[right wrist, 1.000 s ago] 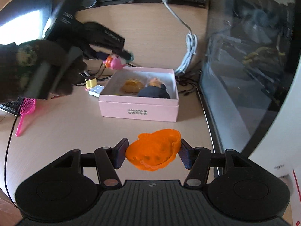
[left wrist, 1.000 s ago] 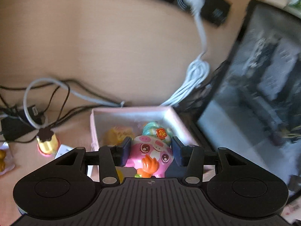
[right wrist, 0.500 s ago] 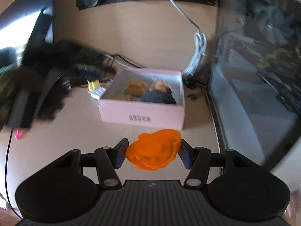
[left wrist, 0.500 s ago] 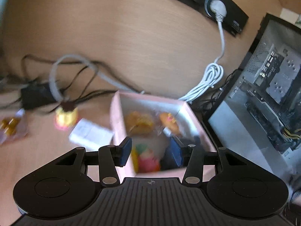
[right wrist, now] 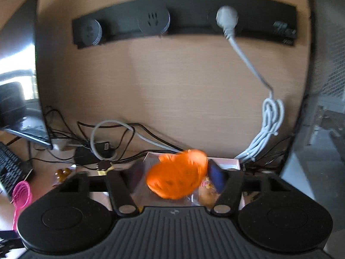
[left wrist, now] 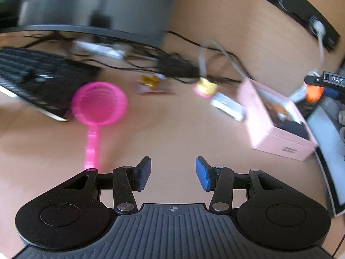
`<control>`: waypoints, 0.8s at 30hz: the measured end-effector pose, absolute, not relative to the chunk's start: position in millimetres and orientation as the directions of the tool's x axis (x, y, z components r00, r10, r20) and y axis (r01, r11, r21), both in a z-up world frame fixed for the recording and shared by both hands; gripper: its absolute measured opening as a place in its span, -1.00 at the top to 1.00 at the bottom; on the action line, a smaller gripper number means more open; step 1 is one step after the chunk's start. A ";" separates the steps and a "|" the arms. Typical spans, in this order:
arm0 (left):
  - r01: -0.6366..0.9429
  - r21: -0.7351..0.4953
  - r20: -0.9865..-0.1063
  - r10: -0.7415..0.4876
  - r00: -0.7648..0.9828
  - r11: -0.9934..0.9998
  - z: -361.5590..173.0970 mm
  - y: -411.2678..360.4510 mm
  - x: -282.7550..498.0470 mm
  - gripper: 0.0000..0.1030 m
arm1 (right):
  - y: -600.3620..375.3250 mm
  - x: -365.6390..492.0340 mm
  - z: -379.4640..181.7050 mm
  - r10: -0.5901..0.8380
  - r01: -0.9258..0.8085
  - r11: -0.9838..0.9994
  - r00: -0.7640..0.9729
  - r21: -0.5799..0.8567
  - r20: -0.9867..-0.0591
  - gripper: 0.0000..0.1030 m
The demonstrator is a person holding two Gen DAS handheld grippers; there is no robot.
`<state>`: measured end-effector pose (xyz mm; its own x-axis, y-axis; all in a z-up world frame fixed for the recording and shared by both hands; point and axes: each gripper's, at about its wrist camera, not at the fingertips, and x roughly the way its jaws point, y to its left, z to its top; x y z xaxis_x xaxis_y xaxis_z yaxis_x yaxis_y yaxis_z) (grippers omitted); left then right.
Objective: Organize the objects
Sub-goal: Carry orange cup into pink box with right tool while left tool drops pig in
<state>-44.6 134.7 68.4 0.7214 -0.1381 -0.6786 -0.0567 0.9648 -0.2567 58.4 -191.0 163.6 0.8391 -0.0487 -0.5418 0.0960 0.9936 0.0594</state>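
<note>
My left gripper (left wrist: 172, 173) is open and empty above the bare desk. A pink toy sieve (left wrist: 98, 104) lies ahead to its left. The pink box (left wrist: 278, 127) with toys inside stands to the right. My right gripper (right wrist: 175, 179) is over the pink box (right wrist: 224, 163). The orange toy (right wrist: 176, 176) sits between its fingers, tilted and blurred; the jaws look wider than before, and I cannot tell if they still grip it. The right gripper with the orange toy (left wrist: 313, 91) also shows beyond the box in the left wrist view.
A black keyboard (left wrist: 32, 82) and monitor base (left wrist: 86, 10) are at left. A small yellow toy (left wrist: 207, 86), a wrapped snack (left wrist: 151, 82), a white card (left wrist: 228, 105) and tangled cables (right wrist: 112, 142) lie behind. A computer case (right wrist: 319, 129) stands at right.
My left gripper let the pink pig toy go into the box, opened, and swung left toward the sieve. My right gripper carried the orange toy forward over the box and its jaws widened.
</note>
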 end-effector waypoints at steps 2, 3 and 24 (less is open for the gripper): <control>-0.092 -0.242 -0.675 -0.100 0.731 0.966 72.8 149.1 -51.4 0.03 | -184.6 63.3 158.0 -0.015 0.081 0.992 0.833 0.095 -0.553 -0.99; -0.109 -0.240 -0.676 -0.086 0.732 0.965 73.9 156.0 -54.9 0.03 | -177.7 63.2 153.3 0.010 0.062 0.992 0.829 0.110 -0.560 -1.00; -0.059 -0.144 -0.640 -0.047 0.767 0.988 71.2 162.1 -0.5 0.03 | -84.1 -25.4 67.9 0.091 -0.130 0.992 0.719 -0.004 -0.689 -1.00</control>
